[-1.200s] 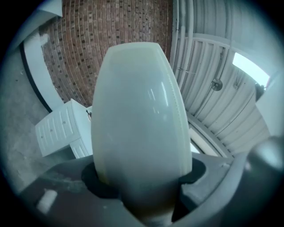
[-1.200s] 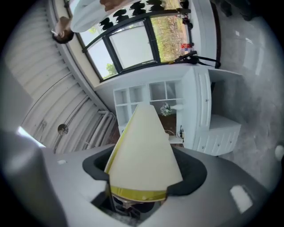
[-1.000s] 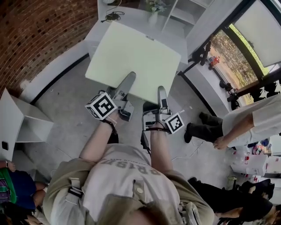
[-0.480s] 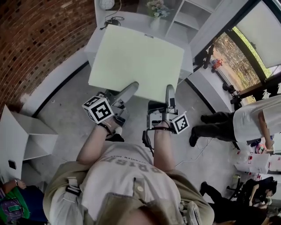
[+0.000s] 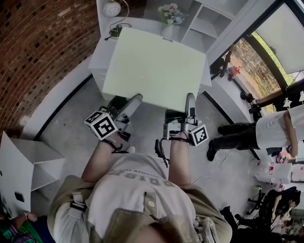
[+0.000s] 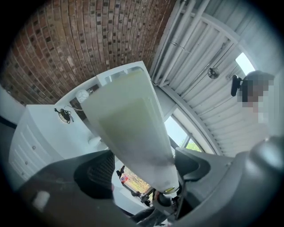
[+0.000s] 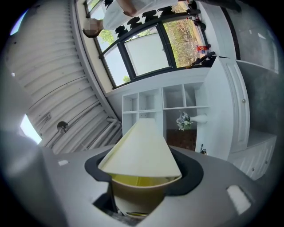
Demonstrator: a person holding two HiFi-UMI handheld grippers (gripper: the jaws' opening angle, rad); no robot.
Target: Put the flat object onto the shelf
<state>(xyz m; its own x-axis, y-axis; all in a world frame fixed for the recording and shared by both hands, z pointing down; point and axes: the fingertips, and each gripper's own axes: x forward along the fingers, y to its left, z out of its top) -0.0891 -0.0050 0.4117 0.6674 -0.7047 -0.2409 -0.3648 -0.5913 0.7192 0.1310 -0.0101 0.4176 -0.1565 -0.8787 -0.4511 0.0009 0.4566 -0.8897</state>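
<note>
The flat object is a large pale green board (image 5: 156, 66), held level over the white cabinet top (image 5: 100, 53). My right gripper (image 5: 190, 102) is shut on its near edge; in the right gripper view the board (image 7: 142, 148) is clamped between the jaws (image 7: 142, 175). My left gripper (image 5: 133, 100) reaches the same edge further left. In the left gripper view the board (image 6: 128, 124) runs between the wide jaws (image 6: 142, 173), with a gap on the side of the left pad (image 6: 95, 173). The white shelf unit (image 5: 205, 24) stands just beyond the board, with open compartments (image 7: 164, 104).
A clock (image 5: 112, 8), a cable and a vase of flowers (image 5: 171, 14) stand at the cabinet's back. A brick wall (image 5: 38, 42) rises on the left. A white open box (image 5: 26, 161) lies on the floor at left. A person (image 5: 275, 128) stands at right near windows.
The board and both grippers have moved forward, and the board now lies over the cabinet top, closer to the shelf unit. The left gripper's cube has dropped back to the left.
</note>
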